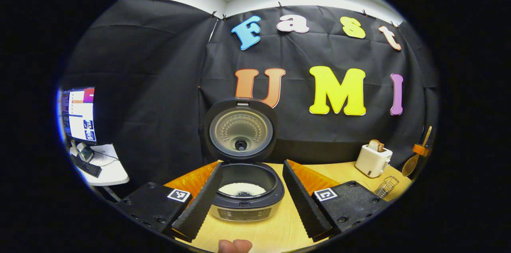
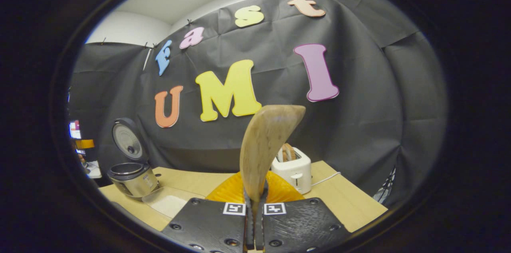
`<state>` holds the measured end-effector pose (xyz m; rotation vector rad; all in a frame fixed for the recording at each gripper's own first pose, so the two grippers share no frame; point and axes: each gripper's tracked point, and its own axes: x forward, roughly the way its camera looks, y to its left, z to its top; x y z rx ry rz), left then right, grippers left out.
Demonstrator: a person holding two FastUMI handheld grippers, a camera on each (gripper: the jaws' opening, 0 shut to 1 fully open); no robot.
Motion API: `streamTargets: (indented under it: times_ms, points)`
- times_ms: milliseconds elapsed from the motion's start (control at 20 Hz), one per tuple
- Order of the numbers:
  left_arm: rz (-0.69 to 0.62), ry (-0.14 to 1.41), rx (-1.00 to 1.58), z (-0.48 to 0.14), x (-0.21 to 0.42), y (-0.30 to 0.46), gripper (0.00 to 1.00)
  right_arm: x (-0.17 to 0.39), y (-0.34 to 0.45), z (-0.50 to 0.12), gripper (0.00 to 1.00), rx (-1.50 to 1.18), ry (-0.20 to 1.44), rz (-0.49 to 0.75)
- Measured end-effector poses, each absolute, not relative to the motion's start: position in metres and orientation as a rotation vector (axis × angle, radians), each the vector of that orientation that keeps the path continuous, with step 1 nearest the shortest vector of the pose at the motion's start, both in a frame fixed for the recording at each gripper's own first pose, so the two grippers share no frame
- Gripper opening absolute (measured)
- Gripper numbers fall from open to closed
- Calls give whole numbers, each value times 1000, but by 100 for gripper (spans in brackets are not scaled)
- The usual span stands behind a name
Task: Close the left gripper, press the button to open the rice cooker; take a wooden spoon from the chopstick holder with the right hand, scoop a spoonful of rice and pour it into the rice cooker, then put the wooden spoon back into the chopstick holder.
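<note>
With right gripper [image 2: 255,209] clamped on wooden spoon [image 2: 266,145], left gripper [image 1: 249,193] spread wide at the open rice cooker [image 1: 244,189], I'd expect a tilted scoop to spill rice.

Rice cooker [image 1: 246,189] stands lid-up holding rice [image 1: 242,189]; wooden spoon [image 2: 265,145] points bowl-upward.

Mock kitchen inside a lab booth, black cloth wall [image 1: 159,85] pinned up, rice cooker [image 1: 243,193] and toaster [image 1: 373,160] on a wooden worktop [image 1: 263,233], computer monitor [image 1: 78,114] at a side desk [image 1: 109,169]
</note>
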<state>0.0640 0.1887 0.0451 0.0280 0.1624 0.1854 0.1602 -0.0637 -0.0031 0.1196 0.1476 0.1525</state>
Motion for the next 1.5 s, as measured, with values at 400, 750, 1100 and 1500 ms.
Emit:
streamTargets:
  times_ms: [400, 750, 1100, 1500]
  points:
    - [93, 123, 47, 7, 34, 158, 96, 172, 26, -2, 2, 131, 194, 245]
    - [102, 122, 11, -8, 19, 187, 96, 203, 107, -27, 2, 150, 267, 288]
    - [141, 110, 1, -12, 11, 221, 98, 227, 167, -95, 2, 51, 384, 259]
    - [166, 139, 22, -21, 9, 240, 98, 235, 183, -142, 2, -155, 520, 216]
